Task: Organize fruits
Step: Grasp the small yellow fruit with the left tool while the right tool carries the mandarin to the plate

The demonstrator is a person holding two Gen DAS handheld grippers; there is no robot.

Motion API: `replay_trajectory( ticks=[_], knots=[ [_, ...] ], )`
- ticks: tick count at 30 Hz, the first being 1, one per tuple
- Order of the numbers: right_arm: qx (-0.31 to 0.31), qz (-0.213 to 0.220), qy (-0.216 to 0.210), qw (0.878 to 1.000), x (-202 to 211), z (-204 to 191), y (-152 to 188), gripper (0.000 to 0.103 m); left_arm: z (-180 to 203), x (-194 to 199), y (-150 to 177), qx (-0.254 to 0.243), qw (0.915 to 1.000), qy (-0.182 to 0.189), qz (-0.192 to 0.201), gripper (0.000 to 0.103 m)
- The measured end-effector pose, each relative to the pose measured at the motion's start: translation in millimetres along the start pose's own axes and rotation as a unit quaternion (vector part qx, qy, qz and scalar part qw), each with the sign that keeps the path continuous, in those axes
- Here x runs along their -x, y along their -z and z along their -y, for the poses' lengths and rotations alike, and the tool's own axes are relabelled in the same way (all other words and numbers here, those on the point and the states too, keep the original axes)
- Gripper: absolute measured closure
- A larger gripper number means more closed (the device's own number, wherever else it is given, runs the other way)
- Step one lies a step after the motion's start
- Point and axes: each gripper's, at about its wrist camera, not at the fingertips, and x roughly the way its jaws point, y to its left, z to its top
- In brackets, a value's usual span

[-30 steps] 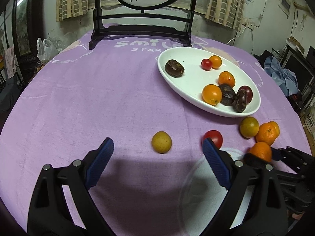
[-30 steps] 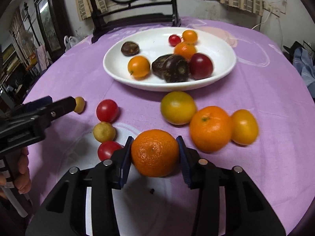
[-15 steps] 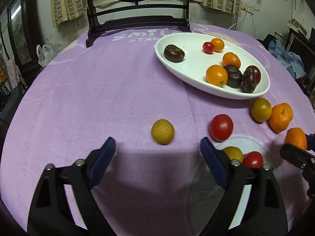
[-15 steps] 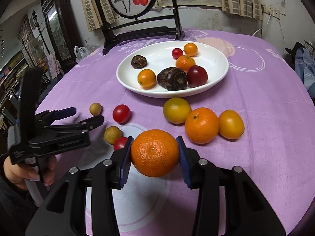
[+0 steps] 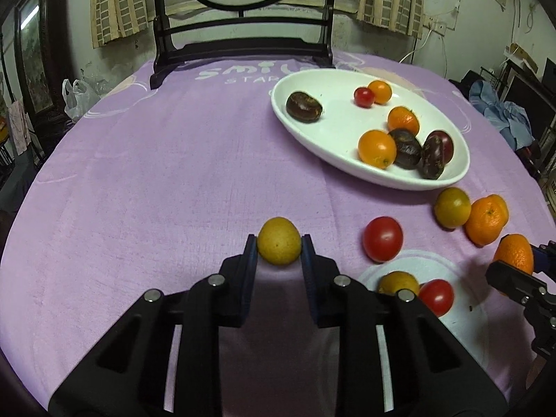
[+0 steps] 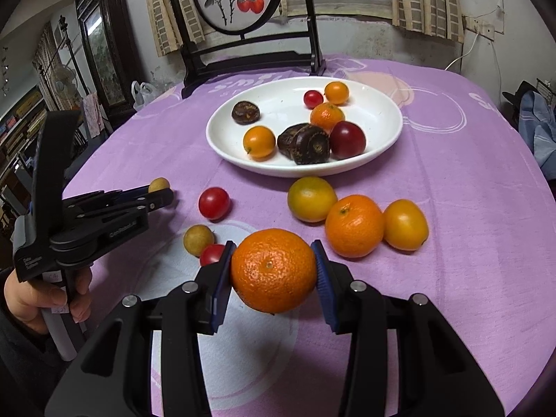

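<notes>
My left gripper [image 5: 279, 245] is shut on a small yellow fruit [image 5: 278, 245] resting on the purple tablecloth; it also shows in the right wrist view [image 6: 159, 185]. My right gripper [image 6: 273, 271] is shut on a mandarin orange [image 6: 273, 271] and holds it above the cloth; the orange shows in the left wrist view [image 5: 514, 253]. A white oval plate [image 6: 382, 111] holds several fruits. Loose on the cloth lie a red tomato [image 6: 214, 203], a yellow-green fruit [image 6: 311, 198], an orange [image 6: 353, 226] and a yellow fruit [image 6: 405, 224].
A small yellow fruit [image 6: 198, 239] and a red tomato [image 6: 211, 254] lie just in front of my right gripper. A dark wooden screen stand [image 6: 250, 59] stands at the table's far edge. The table edge curves away on the right [image 6: 542, 208].
My left gripper has moved forward and shut on the small yellow fruit. My right gripper keeps hold of the orange and has pulled back slightly.
</notes>
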Motion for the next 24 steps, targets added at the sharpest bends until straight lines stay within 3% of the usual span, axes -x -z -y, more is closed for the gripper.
replay_trajectory(
  ticks=[6, 10, 14, 19, 24],
  knots=[
    [-0.035, 0.014, -0.009, 0.999, 1, 13, -7, 0.059, 10, 17, -10, 0.028, 0.9987, 0.041, -0.008, 0.078],
    [-0.044, 0.023, -0.004, 0.999, 7, 17, -24, 0.059, 30, 30, -32, 0.004, 0.9989, 0.044, 0.015, 0.078],
    [-0.017, 0.034, 0.029, 0.999, 4, 15, -53, 0.059, 39, 15, -55, 0.009, 0.9985, 0.054, -0.006, 0.078],
    [-0.006, 0.035, 0.07, 0.997, -23, 21, -82, 0.059, 47, -14, -76, 0.011, 0.9993, 0.03, -0.016, 0.078],
    [-0.047, 0.012, 0.063, 0.997, -59, 38, -102, 0.059, 45, -37, -90, 0.019, 0.9992, 0.025, -0.024, 0.078]
  ],
)
